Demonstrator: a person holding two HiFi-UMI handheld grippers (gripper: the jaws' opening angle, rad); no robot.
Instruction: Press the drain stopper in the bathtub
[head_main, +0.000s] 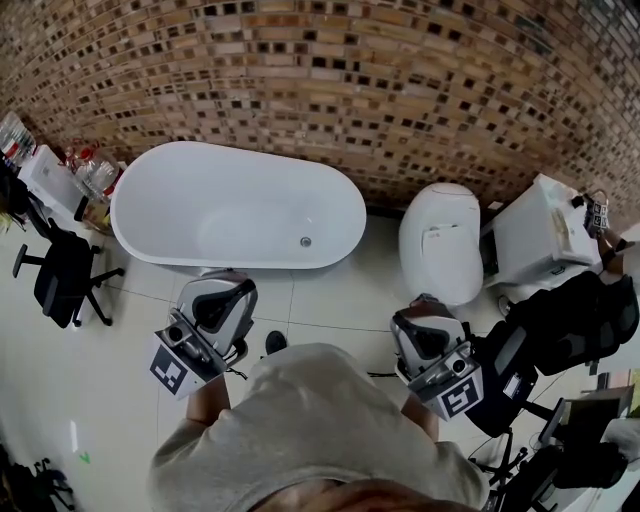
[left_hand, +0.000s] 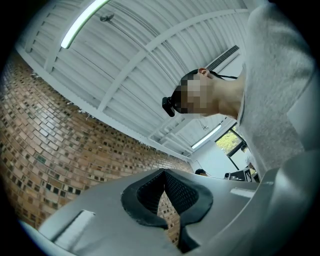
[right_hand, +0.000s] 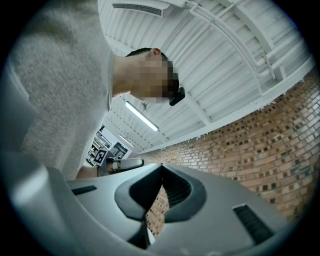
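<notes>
Standing short of the bathtub, both grippers held idle and tipped upward

The brick wall (head_main: 400, 90) backs the white bathtub (head_main: 220, 200), with a toilet (head_main: 440, 240) just to the tub's right. The person stands on the near side of the tub, so nothing is within reach of it yet. The left gripper (head_main: 218, 303) sits near the tub's near rim and the right gripper (head_main: 428, 338) is further right of it. Both are held close to the chest and pointed up, since their own views show ceiling and wall rather than the tub. Each pair of jaws meets at the tips with nothing between them, which would suit prodding. The drain stopper (head_main: 306, 241) lies on the tub floor toward its right end, untouched.
</notes>
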